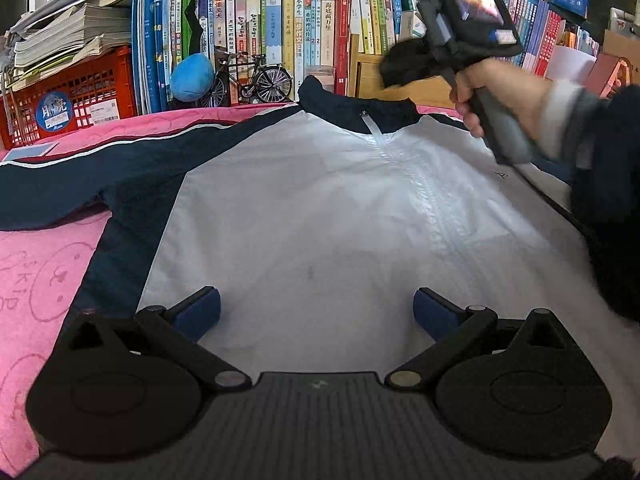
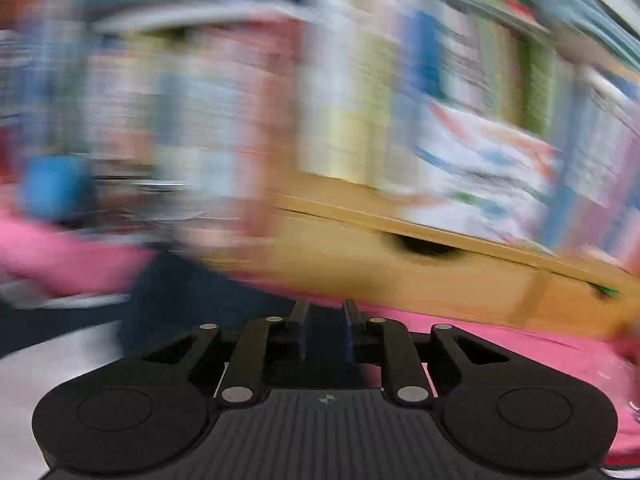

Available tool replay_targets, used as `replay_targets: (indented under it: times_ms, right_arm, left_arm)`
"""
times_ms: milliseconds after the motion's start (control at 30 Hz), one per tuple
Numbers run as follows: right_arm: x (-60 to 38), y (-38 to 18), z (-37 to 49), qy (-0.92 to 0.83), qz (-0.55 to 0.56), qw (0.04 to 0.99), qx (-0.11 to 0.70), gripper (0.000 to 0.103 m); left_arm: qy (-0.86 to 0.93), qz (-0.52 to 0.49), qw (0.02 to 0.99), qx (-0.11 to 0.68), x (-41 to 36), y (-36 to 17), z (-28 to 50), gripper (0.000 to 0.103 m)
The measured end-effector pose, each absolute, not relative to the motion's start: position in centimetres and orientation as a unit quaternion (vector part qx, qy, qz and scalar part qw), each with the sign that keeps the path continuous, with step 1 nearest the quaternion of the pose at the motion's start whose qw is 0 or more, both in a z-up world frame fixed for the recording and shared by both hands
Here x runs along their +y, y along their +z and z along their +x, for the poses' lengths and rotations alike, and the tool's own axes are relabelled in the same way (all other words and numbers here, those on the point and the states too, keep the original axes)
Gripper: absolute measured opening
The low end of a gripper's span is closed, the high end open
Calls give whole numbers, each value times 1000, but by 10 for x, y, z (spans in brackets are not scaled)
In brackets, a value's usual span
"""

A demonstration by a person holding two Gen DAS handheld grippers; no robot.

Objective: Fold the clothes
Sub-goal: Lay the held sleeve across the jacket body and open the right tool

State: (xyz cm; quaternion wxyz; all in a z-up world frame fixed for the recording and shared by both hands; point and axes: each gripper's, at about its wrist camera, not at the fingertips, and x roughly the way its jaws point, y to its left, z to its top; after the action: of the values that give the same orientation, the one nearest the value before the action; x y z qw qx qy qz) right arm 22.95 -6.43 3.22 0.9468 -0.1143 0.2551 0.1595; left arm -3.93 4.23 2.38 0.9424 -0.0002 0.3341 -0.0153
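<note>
- Lying flat on a pink blanket (image 1: 36, 280) with drawn outlines, the jacket (image 1: 320, 208) fills the middle of the left wrist frame; its smooth white front has a pale zipper line, and its sleeves and collar are navy.
- At the left edge, one navy sleeve (image 1: 80, 188) stretches out with a thin white and red stripe.
- At the bottom centre, the left gripper (image 1: 316, 312) is spread wide over the white cloth, nothing between its blue pads.
- In the upper right, a hand (image 1: 508, 92) holds the right gripper (image 2: 325, 334) above the collar.
- In the blurred right wrist frame, its narrow jaws are almost together with dark fabric behind; whether they pinch it I cannot tell.
- Books (image 1: 280, 32) close the far edge.
</note>
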Motion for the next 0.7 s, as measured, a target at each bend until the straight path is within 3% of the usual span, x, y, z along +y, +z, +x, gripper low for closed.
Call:
replay_targets:
  times_ms: [133,300,333,367,467,500,533,600,667,700]
  right_arm:
    - [-14,16,184,307,-153,880,330,18]
    - [17,-11,252,289,-110,896,319,17]
    - [20,-11,268,278,-104,900,318,9]
    - [23,-11,285,267,-98,905,317,9]
    - [34,-7,304,227,-78,913,329,19]
    - [38,-6,305,213,-71,915,336,28]
    - [38,0,297,222,-63,912,339,47]
    - [26,19,267,288,-44,899,326,61]
    - [3,41,228,341,-45,886,310,67]
    - [-8,52,209,366,-46,879,302,81]
  left_arm:
    - [-15,0,942,334,42,23,-39,103]
    - [-18,-4,943,333,42,21,-39,103]
    - [-18,-5,943,333,42,21,-38,103]
    - [-18,-5,943,333,42,21,-38,103]
    - [-18,-5,942,334,41,21,-38,103]
    - [-18,-4,942,335,41,20,-37,103]
    - [-18,-4,942,335,40,20,-37,103]
    - [-18,-5,942,334,40,20,-37,103]
    - [-19,-8,943,333,40,20,-38,103]
    - [-19,-9,943,333,40,20,-38,103]
